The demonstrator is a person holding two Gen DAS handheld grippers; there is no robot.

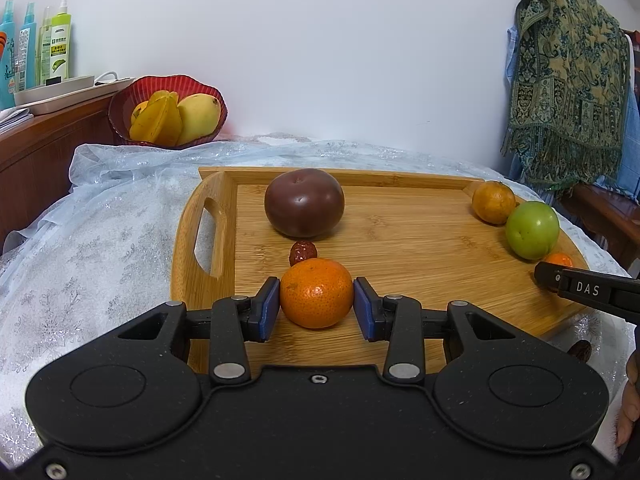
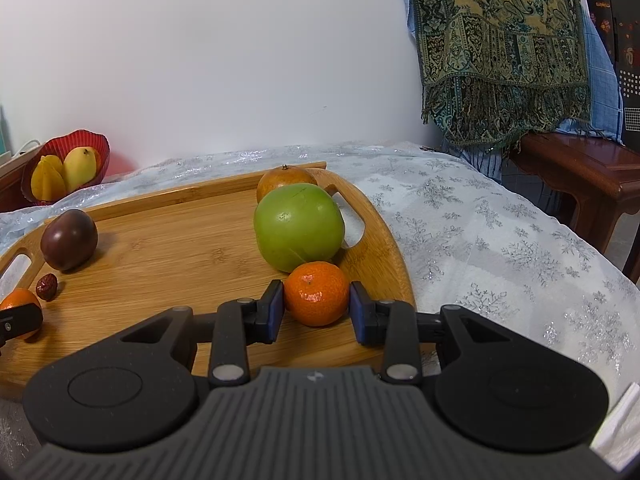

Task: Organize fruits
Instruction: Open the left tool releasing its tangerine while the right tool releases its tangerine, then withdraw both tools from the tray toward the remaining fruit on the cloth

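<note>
Between the left gripper's [image 1: 316, 304] blue pads sits a mandarin [image 1: 316, 298], both pads against its sides; jaws narrowed to the fruit's width, fruit resting on the bamboo tray [image 1: 400, 248] near its front edge. Just behind it: a small red date [image 1: 303, 252], then a large dark purple fruit [image 1: 304, 202].

Right gripper [image 2: 316, 306] likewise closed around a smaller mandarin [image 2: 317, 293] at the tray's right side; left pad touching, right pad touching or nearly so. That fruit touches a green apple-like fruit [image 2: 298, 226] behind it, with a duller orange citrus [image 2: 286, 182] further back by the handle cut-out.

Tray lies on a snowflake-patterned cloth [image 2: 500, 240] over the worktop. Red bowl [image 1: 124, 108] at the far left corner already holds a yellow mango and starfruit.

Progress, judged: early. Six loose fruits on the tray, two of them gripped, neither clearly lifted. Sorting scheme not evident; the bowl seems a likely destination, unconfirmed.
</note>
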